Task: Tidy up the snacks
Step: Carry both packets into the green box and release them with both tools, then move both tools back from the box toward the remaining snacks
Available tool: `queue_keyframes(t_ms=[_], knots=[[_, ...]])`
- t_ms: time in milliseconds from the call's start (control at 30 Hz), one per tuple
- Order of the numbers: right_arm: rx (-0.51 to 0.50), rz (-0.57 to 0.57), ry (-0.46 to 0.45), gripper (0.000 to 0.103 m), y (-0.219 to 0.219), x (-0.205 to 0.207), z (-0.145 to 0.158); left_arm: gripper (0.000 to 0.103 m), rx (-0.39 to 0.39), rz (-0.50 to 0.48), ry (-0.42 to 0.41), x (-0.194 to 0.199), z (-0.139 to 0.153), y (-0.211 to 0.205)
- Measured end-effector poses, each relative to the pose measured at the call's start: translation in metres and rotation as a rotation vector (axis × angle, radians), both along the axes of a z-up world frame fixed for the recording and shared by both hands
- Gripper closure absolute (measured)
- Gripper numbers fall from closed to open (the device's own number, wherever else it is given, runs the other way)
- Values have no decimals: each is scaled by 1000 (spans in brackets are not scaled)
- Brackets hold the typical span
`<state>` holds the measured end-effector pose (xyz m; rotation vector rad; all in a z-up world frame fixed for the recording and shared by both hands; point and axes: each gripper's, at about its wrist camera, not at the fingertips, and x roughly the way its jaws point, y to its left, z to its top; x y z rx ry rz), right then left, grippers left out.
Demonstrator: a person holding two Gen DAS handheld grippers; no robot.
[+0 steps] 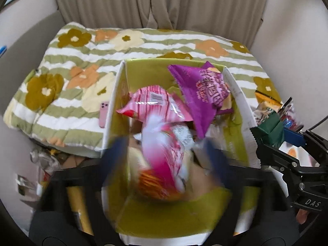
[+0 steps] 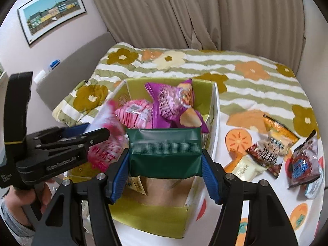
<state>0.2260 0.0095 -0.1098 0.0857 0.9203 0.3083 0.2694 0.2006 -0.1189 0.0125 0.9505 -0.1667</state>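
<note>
A green cardboard box [image 1: 114, 102] stands on the bed with a purple snack bag [image 1: 201, 94] and a pink striped bag [image 1: 155, 102] inside. My left gripper [image 1: 164, 149] hovers over the box, its blurred blue fingers [image 1: 116, 145] spread wide and open. A pink-and-white snack bag [image 1: 164, 153] blurs between them, loose, above the box floor. In the right wrist view my right gripper [image 2: 165, 164] is shut on a dark green packet [image 2: 164, 143] over the near side of the box [image 2: 215, 112]. The left gripper [image 2: 96, 133] is at the left, beside the blurred pink bag [image 2: 106, 139].
Several loose snack packs [image 2: 272, 141] lie on the floral quilt [image 2: 246, 86] right of the box. A pink phone [image 1: 103, 114] rests against the box's left wall. Curtains hang behind the bed. A person's hand [image 2: 12, 196] holds the left gripper's handle.
</note>
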Motion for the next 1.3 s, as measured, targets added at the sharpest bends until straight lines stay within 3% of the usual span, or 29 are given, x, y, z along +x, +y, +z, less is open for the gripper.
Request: queue_keyframes(t_ms=[233,533,633,667,700,933,1300], knots=[[-35,-51,43,42,2,-9,-11,1,-98,-28,-32,-13,12,27],[-77,-22,100,40,29,-8,-29,1,-117,1,-3,-19,-4,35],[-89,-13,106,27,35,-8,-36,1,-119,14,7,-20,-8,39],[-84,-10,104,14,36,-9,-37,1,-122,17,9,-21,-10,41],[-77,-6,104,8,36,-10,-38,1,-126,20,15,-22,-11,42],[-90,0,67,8,33,-22,-32,1,-144,38,38,-30,-15,46],[-53,-41,5,8,19,-44,0,1,-180,3,-3,-49,14,28]])
